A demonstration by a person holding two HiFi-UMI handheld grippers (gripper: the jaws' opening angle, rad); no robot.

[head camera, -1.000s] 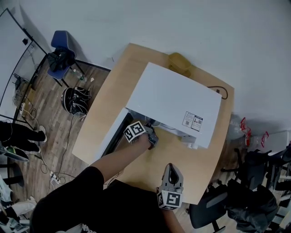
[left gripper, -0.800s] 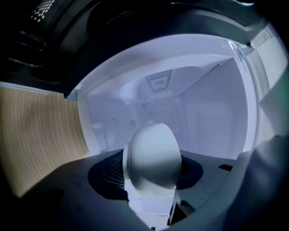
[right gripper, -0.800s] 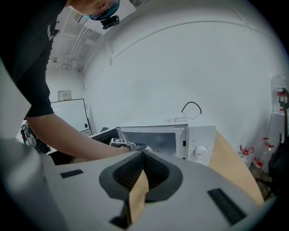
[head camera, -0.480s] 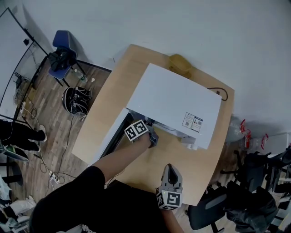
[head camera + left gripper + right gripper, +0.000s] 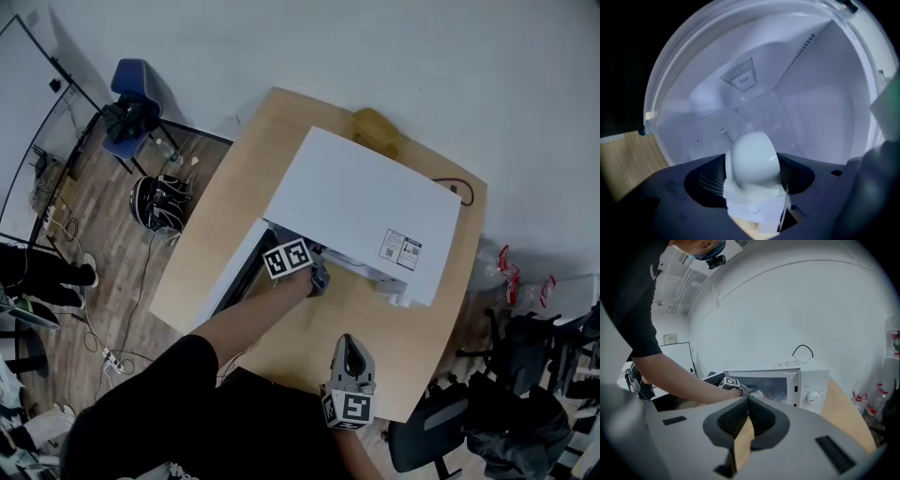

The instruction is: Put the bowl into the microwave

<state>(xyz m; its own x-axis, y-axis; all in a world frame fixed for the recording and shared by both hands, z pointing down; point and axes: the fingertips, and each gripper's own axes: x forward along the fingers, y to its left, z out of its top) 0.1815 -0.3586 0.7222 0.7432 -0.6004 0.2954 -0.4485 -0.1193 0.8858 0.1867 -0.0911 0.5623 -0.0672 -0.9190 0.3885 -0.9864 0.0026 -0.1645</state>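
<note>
The white bowl (image 5: 752, 157) lies inside the white microwave (image 5: 361, 211), over its glass turntable (image 5: 717, 136), with its rounded outside towards the left gripper view. My left gripper (image 5: 317, 278) reaches into the oven's mouth. Its jaws are opening with the bowl between them, the pads (image 5: 710, 180) close on either side. In the head view the bowl is hidden under the microwave's top. My right gripper (image 5: 346, 339) hovers over the table's near edge, shut and empty, and points at the microwave (image 5: 806, 390).
The microwave door (image 5: 234, 277) hangs open to the left over the wooden table (image 5: 225, 206). A yellow object (image 5: 375, 127) sits behind the oven and a cable (image 5: 461, 192) runs off its back. Chairs (image 5: 427, 441) stand near the table.
My left gripper has slid a little further right into the oven's mouth. The right gripper has stayed where it was.
</note>
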